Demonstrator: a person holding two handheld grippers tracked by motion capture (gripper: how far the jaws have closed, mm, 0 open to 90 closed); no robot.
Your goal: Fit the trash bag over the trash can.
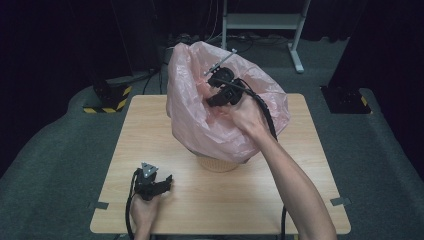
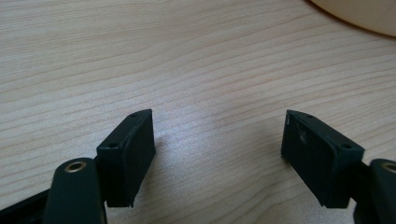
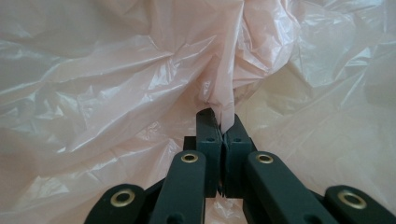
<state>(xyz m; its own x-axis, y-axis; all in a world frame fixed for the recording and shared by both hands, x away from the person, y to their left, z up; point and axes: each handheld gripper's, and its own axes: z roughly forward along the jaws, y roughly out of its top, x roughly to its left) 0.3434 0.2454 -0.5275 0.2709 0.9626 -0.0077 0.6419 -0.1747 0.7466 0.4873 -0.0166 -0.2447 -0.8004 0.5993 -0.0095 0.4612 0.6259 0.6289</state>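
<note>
High view: pink plastic bag billows over a tan round bin that stands mid-table on the wooden table; most of the bin is hidden under the film, only its lower wall shows. Right gripper is inside the bag's open mouth, above the bin. Left gripper rests low near the table's front-left, well apart from the bag.

Right gripper view: jaws fully closed, pinching a narrow fold of the pink film between the pads; the fold rises in a tight pleat from the tips.

Left gripper view: jaws wide apart, nothing between them, bare wood below; the bin's edge sits at the far upper right.

Risks, judged:
- Thin film, small pinch: a sharp pull could tear it or let it slip out.
- Bin is light-looking and unsupported by the left gripper; tugging the liner sideways could tip or drag it.
- Trapped air may keep the bag ballooned rather than seated.
</note>
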